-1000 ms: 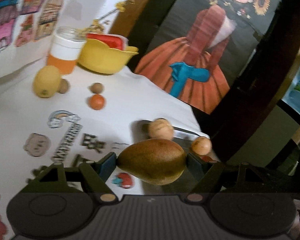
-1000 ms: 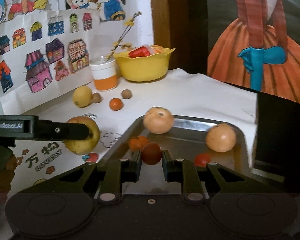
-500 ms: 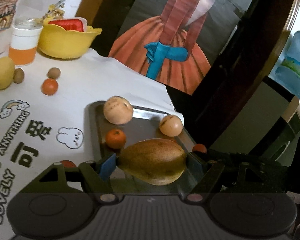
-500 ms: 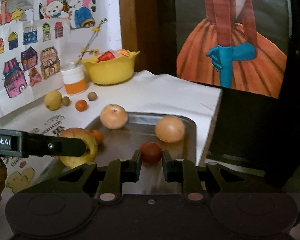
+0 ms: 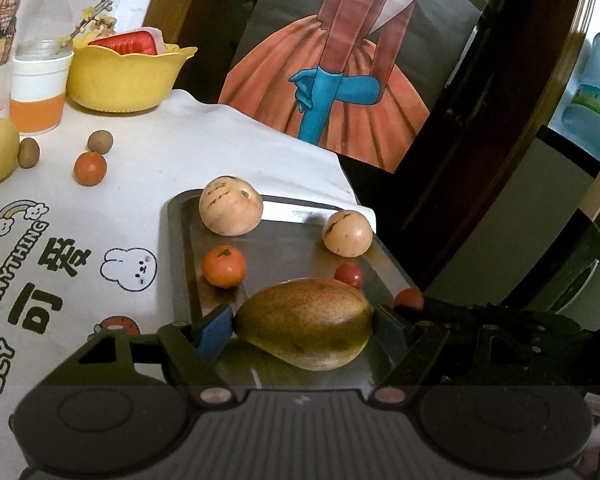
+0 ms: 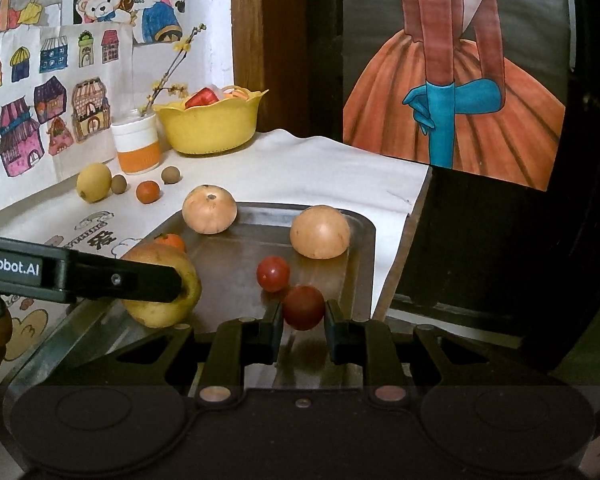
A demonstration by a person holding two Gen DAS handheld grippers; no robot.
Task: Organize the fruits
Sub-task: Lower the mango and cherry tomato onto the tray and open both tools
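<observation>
My left gripper (image 5: 303, 326) pinches a pear (image 5: 304, 322) over the near end of the metal tray (image 6: 356, 280); my right gripper (image 6: 302, 318) clamps a small red fruit (image 6: 303, 306) there. Farther back on the bench (image 5: 204, 148) lies a tangerine (image 5: 90, 168).

Left gripper (image 5: 303, 330) is clamped on a pear (image 5: 305, 323), held lengthwise over the near end of the metal tray (image 5: 179, 256). 2 pale round fruits, 1 tangerine (image 5: 223, 266) and 2 small red fruits are seen on the tray.
</observation>
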